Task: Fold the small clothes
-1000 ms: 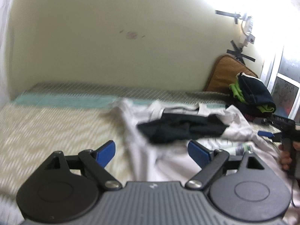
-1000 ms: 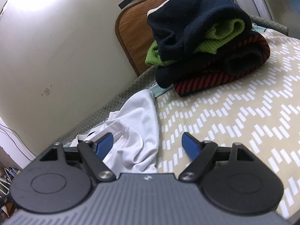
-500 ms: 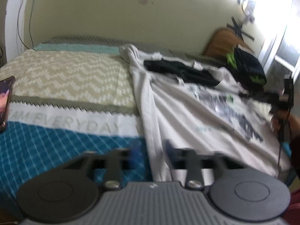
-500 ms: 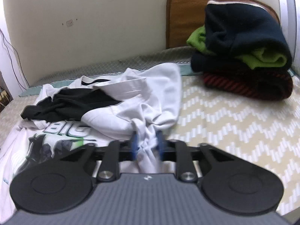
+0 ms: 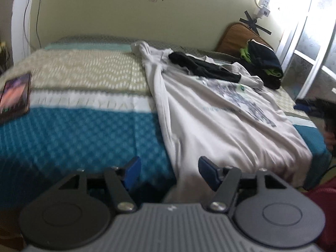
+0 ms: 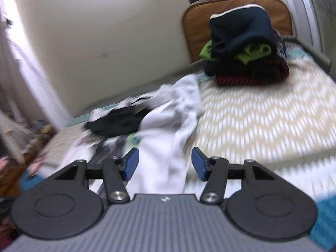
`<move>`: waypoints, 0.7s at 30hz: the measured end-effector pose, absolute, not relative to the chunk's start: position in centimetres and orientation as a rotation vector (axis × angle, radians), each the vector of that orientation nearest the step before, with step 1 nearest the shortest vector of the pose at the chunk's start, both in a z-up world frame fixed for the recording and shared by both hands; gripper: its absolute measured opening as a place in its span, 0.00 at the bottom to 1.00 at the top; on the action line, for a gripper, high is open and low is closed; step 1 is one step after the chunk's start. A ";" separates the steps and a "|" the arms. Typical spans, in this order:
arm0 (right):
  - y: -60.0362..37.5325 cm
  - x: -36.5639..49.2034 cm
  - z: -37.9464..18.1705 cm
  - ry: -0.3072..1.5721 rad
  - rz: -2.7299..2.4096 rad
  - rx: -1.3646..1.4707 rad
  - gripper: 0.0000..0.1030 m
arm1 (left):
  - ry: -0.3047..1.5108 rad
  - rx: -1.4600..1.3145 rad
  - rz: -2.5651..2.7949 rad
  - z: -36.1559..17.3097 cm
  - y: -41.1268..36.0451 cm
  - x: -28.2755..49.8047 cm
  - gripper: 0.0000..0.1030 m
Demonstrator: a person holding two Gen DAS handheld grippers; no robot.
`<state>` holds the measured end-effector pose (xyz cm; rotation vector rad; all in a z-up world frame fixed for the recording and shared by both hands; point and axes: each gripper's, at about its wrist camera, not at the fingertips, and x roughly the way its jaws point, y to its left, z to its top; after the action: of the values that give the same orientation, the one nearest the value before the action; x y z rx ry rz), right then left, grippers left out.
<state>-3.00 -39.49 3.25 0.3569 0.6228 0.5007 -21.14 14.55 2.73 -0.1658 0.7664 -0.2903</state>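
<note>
The left tongs (image 5: 169,171) stood spread at the bottom centre of the left wrist view, their blue pads apart with the near hem of the white T-shirt (image 5: 220,115) passing between them, not pinched. The shirt lay spread across the centre and right of the frame on the bed (image 5: 73,126), print side up, its collar end bunched toward the upper centre. A black garment (image 5: 201,67) lay crumpled on top of the shirt's upper part. A phone (image 5: 14,96) rested on the bed at the left edge, well apart from the shirt. A stack of folded dark and green clothes (image 5: 262,63) sat in the upper right, in front of a brown cushion (image 5: 235,35).

In the right wrist view, blurred, the right tongs (image 6: 164,166) were also spread at the bottom centre, a fold of the white T-shirt (image 6: 163,151) running between the pads; whether it touched them could not be told. The black garment (image 6: 117,124) lay left of centre, the stack (image 6: 245,48) in the upper right.
</note>
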 end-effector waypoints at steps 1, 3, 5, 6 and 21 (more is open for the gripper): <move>-40.2 -4.4 3.0 0.639 0.532 0.369 0.57 | 0.781 -0.184 -0.297 2.4 14.9 -21.7 0.62; -41.4 -7.4 2.4 0.673 0.576 0.382 0.60 | 0.801 -0.203 -0.300 1.8 15.4 -22.5 0.75; -41.9 -10.2 1.5 0.730 0.622 0.366 0.65 | 0.807 -0.216 -0.307 1.1 15.5 -23.1 0.82; -41.9 -11.4 1.2 0.758 0.627 0.351 0.66 | 0.809 -0.216 -0.313 0.7 15.5 -23.1 0.86; -38.2 -10.6 -4.7 0.984 0.654 0.250 0.07 | 0.979 -0.162 -0.463 -4.1 11.9 -20.4 0.06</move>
<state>-10.60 -38.15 -4.66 0.2495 0.9843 0.6540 -20.35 11.92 -4.12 -0.1623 0.9791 -0.4628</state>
